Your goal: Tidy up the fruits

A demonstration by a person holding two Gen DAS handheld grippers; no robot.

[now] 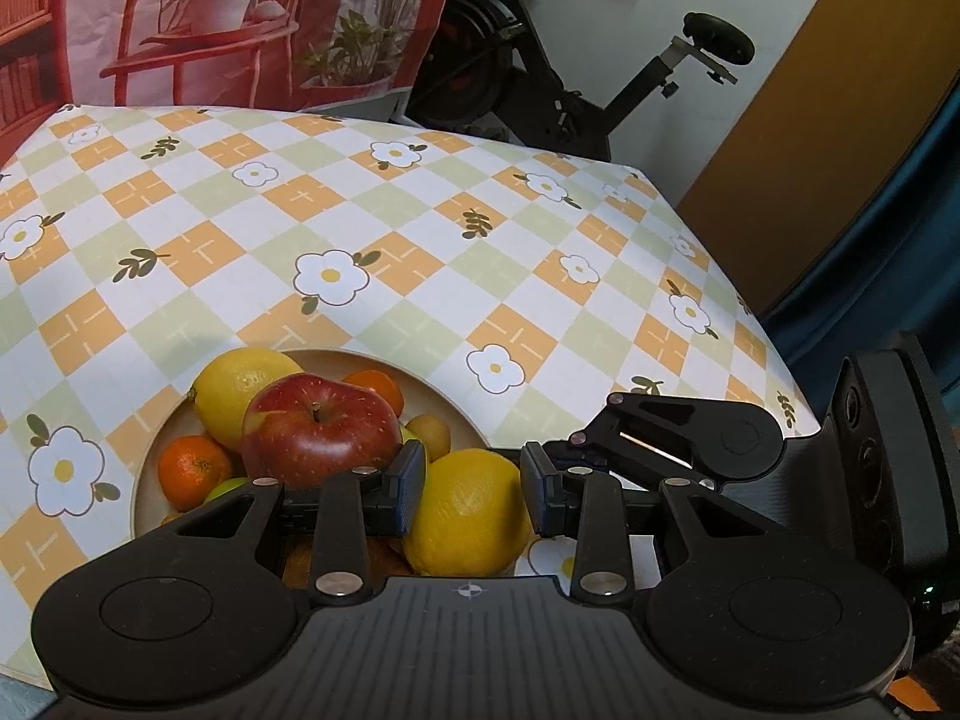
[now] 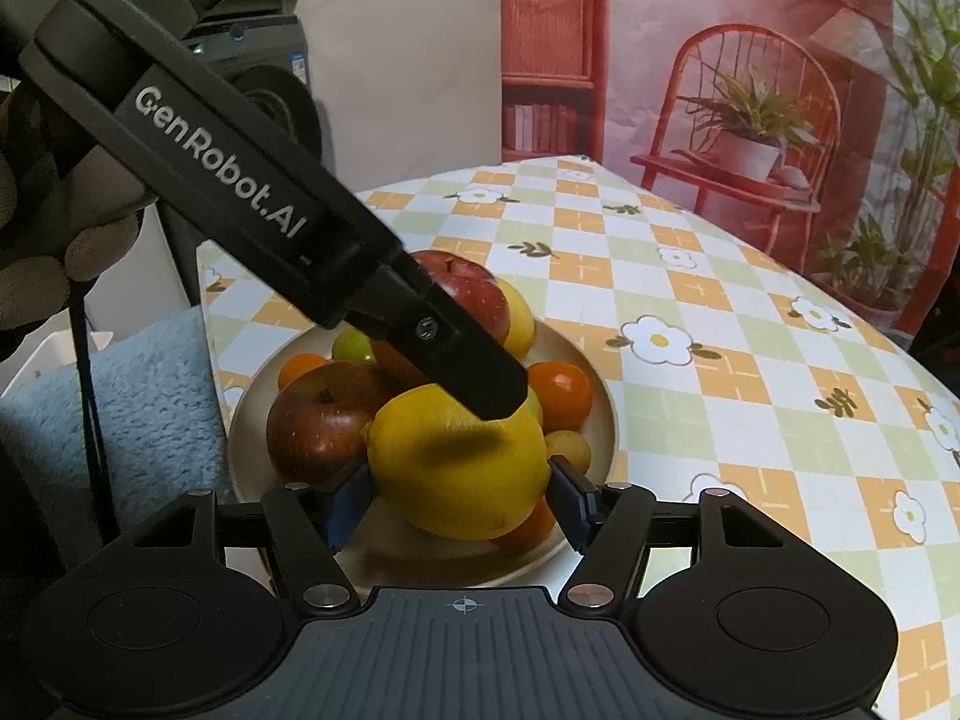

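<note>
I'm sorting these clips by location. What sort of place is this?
Probably a room in a home, staged for recording: a table with a flowered checked cloth, an exercise bike behind it, what looks like a washing machine, and a printed backdrop of red furniture and plants.

apples (image 2: pixel 324 426) 2 | lemons (image 2: pixel 456 468) 2 | oranges (image 2: pixel 561 393) at least 3 | plate (image 2: pixel 600 438) 1

Soft, even indoor light, slightly dim; faint shadow on the lemon (image 2: pixel 459 468) under the crossing gripper, mild sheen on the apple (image 1: pixel 321 438), strong fisheye bending and dark corners.
</note>
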